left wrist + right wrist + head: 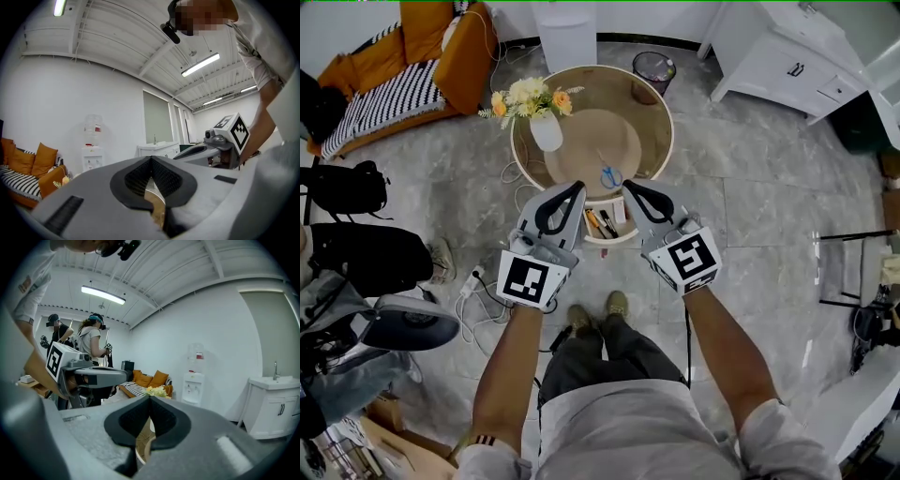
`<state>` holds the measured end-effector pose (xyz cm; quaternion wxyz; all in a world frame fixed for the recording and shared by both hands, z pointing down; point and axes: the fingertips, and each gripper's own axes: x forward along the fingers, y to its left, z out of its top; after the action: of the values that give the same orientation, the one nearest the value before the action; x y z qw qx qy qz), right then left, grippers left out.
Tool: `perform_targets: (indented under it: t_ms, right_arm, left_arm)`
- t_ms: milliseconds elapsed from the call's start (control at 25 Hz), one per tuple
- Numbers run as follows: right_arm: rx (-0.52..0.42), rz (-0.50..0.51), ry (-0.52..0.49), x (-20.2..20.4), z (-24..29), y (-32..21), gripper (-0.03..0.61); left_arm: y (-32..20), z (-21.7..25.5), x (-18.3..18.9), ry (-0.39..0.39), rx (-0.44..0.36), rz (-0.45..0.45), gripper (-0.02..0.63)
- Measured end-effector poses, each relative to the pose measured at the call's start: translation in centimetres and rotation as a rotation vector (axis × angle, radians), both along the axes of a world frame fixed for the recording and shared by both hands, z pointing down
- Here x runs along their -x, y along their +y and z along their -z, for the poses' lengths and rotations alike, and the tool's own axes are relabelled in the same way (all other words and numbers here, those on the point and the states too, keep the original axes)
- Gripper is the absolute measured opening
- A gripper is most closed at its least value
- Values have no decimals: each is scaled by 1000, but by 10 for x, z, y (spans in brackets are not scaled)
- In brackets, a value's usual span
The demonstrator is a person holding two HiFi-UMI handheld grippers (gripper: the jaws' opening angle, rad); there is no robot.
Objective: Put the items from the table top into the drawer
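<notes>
In the head view a round wooden table (652, 112) carries blue-handled scissors (610, 175) near its front edge. Below that edge an open drawer (609, 241) holds several pen-like items (598, 223). My left gripper (579, 187) and right gripper (627, 186) hover side by side over the drawer's front, both shut and holding nothing. The left gripper view has its jaws (151, 159) meeting at the tips, with the right gripper (206, 150) beside it. In the right gripper view the jaws (150, 399) are also closed, with the left gripper (93, 376) at the left.
A white vase of flowers (546, 131) stands on the table's left side. A waste bin (653, 67) sits behind the table, an orange sofa (412, 66) at the back left, a white cabinet (787, 61) at the back right. Cables (478, 291) and bags lie on the floor at left.
</notes>
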<state>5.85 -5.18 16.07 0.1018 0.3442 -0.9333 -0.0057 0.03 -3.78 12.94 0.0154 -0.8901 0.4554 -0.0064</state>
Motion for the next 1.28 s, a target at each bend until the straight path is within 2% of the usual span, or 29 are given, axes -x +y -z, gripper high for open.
perform_targets:
  t_ms: [400, 720, 1280]
  right_arm:
    - [59, -52, 37, 2, -64, -35, 3]
    - [104, -87, 80, 9, -118, -59, 34]
    - [191, -126, 171, 18, -221, -86, 78]
  left_arm:
    - [-28, -56, 12, 3, 41, 21, 0]
    - [-53, -100, 19, -19, 50, 8, 0]
    - [-73, -174, 28, -13, 86, -3, 0]
